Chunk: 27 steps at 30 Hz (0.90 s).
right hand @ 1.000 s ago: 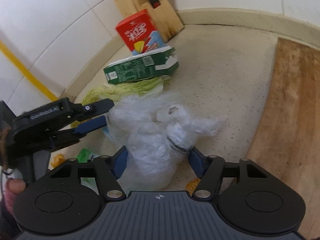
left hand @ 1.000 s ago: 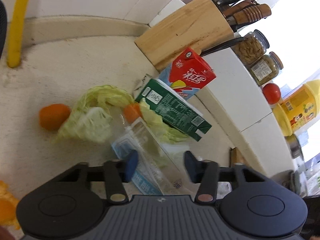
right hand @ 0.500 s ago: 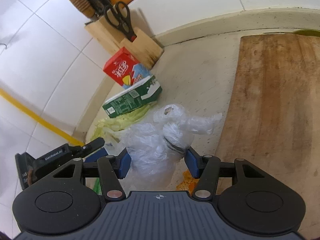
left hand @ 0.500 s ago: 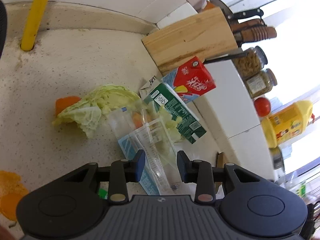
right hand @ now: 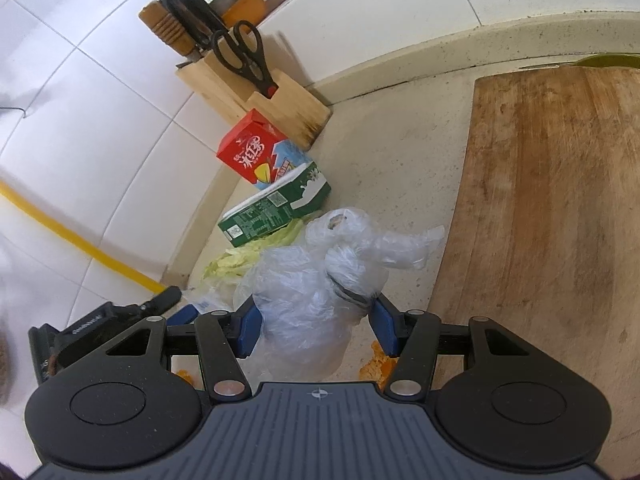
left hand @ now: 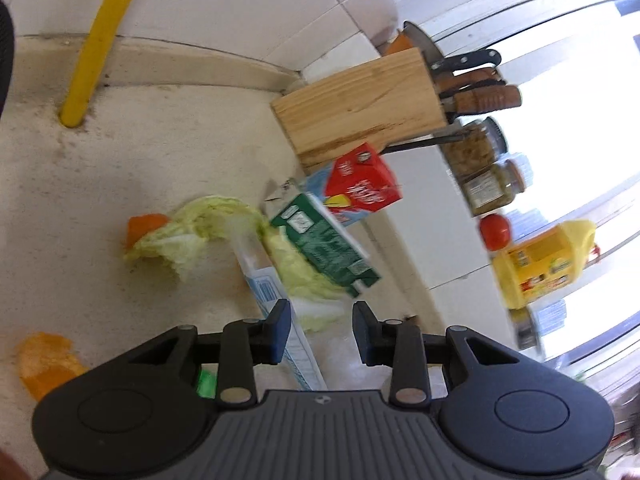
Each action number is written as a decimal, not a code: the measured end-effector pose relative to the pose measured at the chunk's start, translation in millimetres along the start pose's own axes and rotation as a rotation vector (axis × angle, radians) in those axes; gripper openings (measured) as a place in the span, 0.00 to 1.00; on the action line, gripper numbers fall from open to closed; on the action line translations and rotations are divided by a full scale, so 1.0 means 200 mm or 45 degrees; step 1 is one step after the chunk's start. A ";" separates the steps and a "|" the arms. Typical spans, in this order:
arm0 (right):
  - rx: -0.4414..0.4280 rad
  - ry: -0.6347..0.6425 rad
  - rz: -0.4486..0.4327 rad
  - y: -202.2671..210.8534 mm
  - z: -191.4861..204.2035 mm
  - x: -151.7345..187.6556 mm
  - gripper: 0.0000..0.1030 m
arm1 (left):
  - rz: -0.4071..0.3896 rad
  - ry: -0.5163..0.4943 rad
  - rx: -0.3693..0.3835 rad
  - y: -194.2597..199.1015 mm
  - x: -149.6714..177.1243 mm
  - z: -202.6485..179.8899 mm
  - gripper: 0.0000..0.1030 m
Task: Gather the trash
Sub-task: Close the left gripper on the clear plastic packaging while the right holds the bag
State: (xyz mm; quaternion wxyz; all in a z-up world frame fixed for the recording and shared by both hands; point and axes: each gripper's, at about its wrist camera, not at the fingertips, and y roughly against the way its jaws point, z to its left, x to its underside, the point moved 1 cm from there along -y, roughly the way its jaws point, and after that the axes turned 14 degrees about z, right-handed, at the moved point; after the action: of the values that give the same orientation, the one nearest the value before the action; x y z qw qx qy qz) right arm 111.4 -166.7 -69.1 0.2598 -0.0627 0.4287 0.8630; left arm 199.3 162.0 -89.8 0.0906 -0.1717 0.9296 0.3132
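Here the right gripper [right hand: 314,326] pinches a crumpled clear bag [right hand: 316,292], its blue pads pressed into the plastic on both sides; the bag bulges forward from between the fingers, above the desk [right hand: 404,152]. The left gripper [left hand: 320,330] stands partly spread. A clear wrapper [left hand: 280,304] with blue print runs between its fingers, close by the left pad, but the blur hides whether they touch it.

Just beyond the left gripper lie lettuce leaves [left hand: 192,236], and a green carton [left hand: 324,248] rests on its side over them. A red carton [left hand: 360,184] sits behind that, against the knife block [left hand: 360,112] in the corner. An orange piece [left hand: 142,228] pokes out at the far side of the lettuce, and orange peel [left hand: 44,360] lies near the left gripper's left side. More peel [right hand: 376,364] shows under the right gripper.

To the right of the bag a cutting board [right hand: 552,208] runs along, its edge near the plastic. Bare desk opens between the board and the cartons, up to the tiled wall [right hand: 400,20]. Left of the lettuce the desk is open as far as the yellow pipe [left hand: 96,44].
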 end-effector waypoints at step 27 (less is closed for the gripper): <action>-0.015 -0.028 0.058 -0.09 -0.07 0.02 0.60 | 0.052 0.096 -0.102 -0.19 0.00 0.02 0.15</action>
State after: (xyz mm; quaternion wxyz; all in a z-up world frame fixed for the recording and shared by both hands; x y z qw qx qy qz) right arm 116.2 -167.2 -91.2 0.2445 -0.0450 0.4219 0.8719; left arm 213.5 135.6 -114.4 0.0421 -0.1679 0.9224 0.3452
